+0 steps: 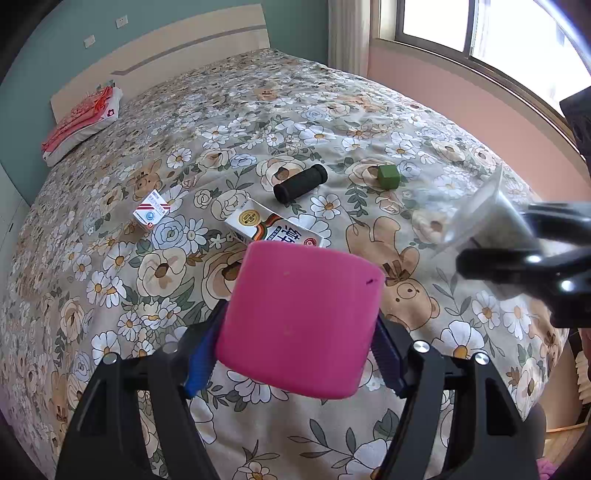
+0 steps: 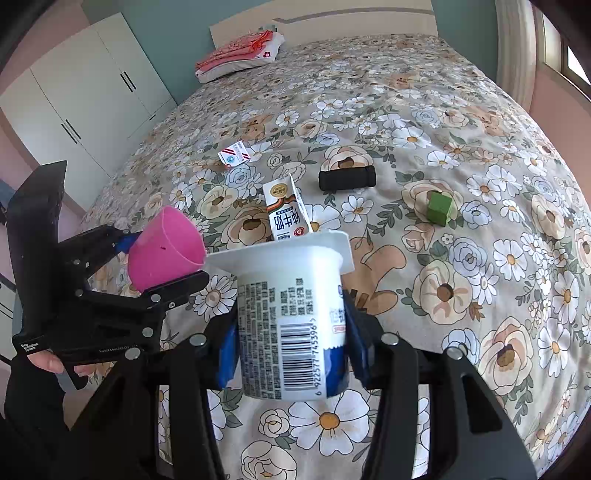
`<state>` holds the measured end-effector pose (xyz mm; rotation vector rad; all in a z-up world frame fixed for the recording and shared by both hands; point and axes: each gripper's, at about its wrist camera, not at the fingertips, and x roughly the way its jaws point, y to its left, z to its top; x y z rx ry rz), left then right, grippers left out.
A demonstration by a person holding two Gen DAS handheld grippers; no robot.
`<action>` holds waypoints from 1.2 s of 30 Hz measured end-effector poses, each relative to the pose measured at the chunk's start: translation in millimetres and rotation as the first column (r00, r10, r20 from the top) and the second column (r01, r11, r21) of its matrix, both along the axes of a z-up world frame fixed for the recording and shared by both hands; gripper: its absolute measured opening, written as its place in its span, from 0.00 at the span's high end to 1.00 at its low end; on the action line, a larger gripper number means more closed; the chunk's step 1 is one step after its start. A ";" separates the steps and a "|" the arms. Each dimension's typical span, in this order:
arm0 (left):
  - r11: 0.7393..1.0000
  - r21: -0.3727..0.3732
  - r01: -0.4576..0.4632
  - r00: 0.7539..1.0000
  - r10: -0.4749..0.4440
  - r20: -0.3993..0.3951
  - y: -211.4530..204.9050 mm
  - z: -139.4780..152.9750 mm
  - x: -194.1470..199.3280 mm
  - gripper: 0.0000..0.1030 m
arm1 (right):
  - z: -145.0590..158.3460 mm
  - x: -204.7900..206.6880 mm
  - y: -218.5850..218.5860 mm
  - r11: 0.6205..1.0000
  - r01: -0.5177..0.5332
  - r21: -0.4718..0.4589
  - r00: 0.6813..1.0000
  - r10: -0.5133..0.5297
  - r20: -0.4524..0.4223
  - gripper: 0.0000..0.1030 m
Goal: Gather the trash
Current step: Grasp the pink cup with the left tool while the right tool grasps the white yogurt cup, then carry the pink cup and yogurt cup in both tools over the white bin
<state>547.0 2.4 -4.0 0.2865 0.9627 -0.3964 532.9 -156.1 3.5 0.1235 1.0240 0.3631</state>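
My left gripper (image 1: 295, 354) is shut on a pink cup (image 1: 299, 321) and holds it above the bed; it also shows in the right wrist view (image 2: 166, 254). My right gripper (image 2: 291, 347) is shut on a white yogurt cup (image 2: 291, 317) with a barcode, held above the bed; in the left wrist view it appears at the right edge (image 1: 491, 218). On the floral bedspread lie a milk carton (image 1: 273, 225) (image 2: 286, 210), a small white and red box (image 1: 151, 214) (image 2: 233, 155), a black cylinder (image 1: 300, 183) (image 2: 346, 178) and a green cube (image 1: 388, 176) (image 2: 439, 208).
The bed (image 1: 184, 295) fills both views. A folded red and white cloth (image 1: 81, 122) (image 2: 240, 55) lies by the headboard. White wardrobes (image 2: 85, 96) stand to the left. A window (image 1: 480, 33) and pink wall run along the right.
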 end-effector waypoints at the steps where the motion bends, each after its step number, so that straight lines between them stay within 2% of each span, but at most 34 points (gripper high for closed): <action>1: 1.000 0.009 -0.012 1.000 0.012 0.011 -1.3 9.1 -5.4 0.28 | 9.7 -6.7 -1.4 1.000 0.001 -0.001 1.000 -0.001 0.015 0.52; 6: 0.997 0.006 -0.082 0.995 0.082 0.059 -2.4 57.7 -34.4 0.29 | 60.3 -41.6 -10.2 1.000 0.013 -0.011 0.996 -0.012 0.088 0.52; 10: 0.990 -0.034 -0.138 0.989 0.139 0.052 1.1 91.8 -61.4 0.29 | 99.0 -75.8 -19.3 0.999 0.027 -0.019 0.989 -0.024 0.145 0.52; 16: 0.966 -0.065 -0.252 0.966 0.255 0.044 17.2 127.4 -108.5 0.29 | 142.8 -133.6 -30.7 0.999 0.048 -0.016 0.978 -0.043 0.206 0.52; 19: 0.956 -0.092 -0.279 0.959 0.282 0.024 26.6 143.0 -137.3 0.29 | 163.6 -167.4 -34.5 0.999 0.049 -0.018 0.970 -0.044 0.241 0.52; 22: 0.950 -0.089 -0.300 0.950 0.306 0.062 32.5 162.4 -170.5 0.29 | 183.6 -202.3 -36.9 0.998 0.050 -0.028 0.959 -0.040 0.282 0.52; 28: 0.935 -0.128 -0.331 0.931 0.346 0.120 47.7 194.2 -235.0 0.29 | 209.9 -267.5 -42.7 0.998 0.047 -0.047 0.938 -0.028 0.345 0.52; 36: 0.922 -0.140 -0.362 0.911 0.382 0.155 64.1 197.0 -293.6 0.29 | 222.0 -332.8 -55.7 0.999 0.030 -0.042 0.921 -0.011 0.389 0.52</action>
